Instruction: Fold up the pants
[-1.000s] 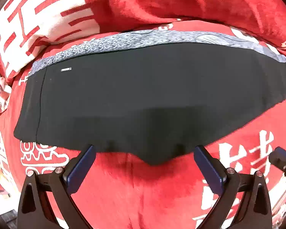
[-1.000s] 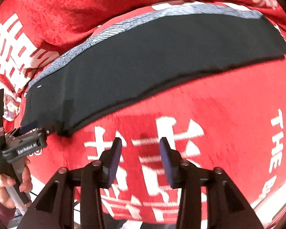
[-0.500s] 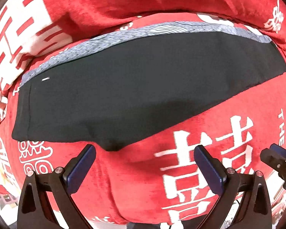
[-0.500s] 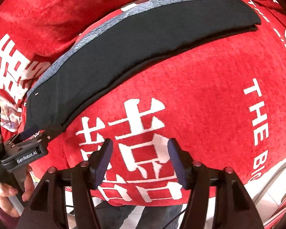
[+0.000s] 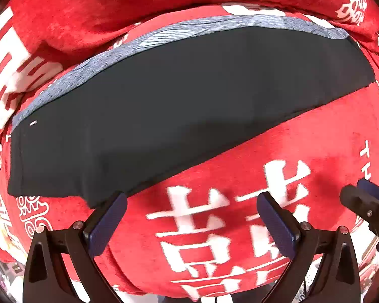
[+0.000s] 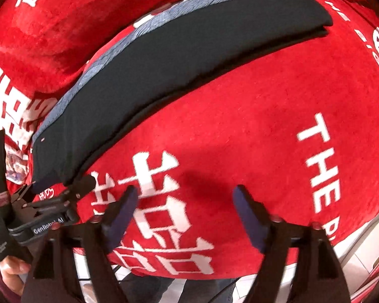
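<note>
Across the red blanket [image 5: 315,131] lie the folded black pants [image 5: 164,106], with the left gripper [image 5: 192,217] spread empty and the right gripper [image 6: 185,214] opening on nothing.

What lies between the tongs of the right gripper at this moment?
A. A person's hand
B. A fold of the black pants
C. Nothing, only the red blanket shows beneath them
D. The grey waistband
C: the right gripper has its tongs opening over the red blanket, with the black pants lying apart from them.

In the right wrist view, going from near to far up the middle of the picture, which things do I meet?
Right gripper, jaws opening, nothing between them → red blanket with white characters → folded black pants → grey patterned strip → more rumpled red blanket.
</note>
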Available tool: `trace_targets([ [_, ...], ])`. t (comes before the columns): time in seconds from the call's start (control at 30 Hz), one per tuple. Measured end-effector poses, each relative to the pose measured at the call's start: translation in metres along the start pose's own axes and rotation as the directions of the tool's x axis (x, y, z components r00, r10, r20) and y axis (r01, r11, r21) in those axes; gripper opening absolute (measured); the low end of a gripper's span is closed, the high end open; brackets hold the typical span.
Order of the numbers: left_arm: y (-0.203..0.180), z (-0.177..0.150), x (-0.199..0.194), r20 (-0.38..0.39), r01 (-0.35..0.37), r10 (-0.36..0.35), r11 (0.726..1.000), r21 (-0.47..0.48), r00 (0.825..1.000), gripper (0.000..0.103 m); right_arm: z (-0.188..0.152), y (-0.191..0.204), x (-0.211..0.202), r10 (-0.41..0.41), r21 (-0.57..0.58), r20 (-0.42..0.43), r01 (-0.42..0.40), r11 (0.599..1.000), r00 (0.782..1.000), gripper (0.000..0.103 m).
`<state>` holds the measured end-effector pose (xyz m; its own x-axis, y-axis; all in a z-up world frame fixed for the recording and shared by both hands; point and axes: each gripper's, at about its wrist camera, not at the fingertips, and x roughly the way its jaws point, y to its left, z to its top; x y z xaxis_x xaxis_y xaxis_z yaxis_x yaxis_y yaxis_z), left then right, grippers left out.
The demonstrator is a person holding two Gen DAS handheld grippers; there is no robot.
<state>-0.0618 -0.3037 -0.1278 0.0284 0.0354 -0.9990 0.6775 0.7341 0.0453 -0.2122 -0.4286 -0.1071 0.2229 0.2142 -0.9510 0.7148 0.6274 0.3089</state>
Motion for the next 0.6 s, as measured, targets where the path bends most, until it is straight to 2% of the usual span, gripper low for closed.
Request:
trace_targets([
  [0.13, -0.018, 0.008, -0.001, -0.005, 0.003, -0.003, 1.0, 0.014, 1.0, 0.103, 0.01, -0.01, -0.004, -0.006, -0.007, 0.016, 0.006, 1.0, 1.0, 0.083],
  [0.4, -0.039, 0.023, 0.0, -0.012, -0.007, 0.007, 1.0, 0.023, 1.0, 0.103, 0.025, -0.034, -0.001, 0.009, 0.031, -0.011, -0.009, 0.999, 1.0, 0.083],
  [0.6, -0.041, 0.047, -0.001, 0.027, -0.02, 0.02, 1.0, -0.003, 0.999, 0.103, 0.038, -0.055, -0.004, 0.014, 0.061, 0.001, -0.014, 0.998, 1.0, 0.083],
])
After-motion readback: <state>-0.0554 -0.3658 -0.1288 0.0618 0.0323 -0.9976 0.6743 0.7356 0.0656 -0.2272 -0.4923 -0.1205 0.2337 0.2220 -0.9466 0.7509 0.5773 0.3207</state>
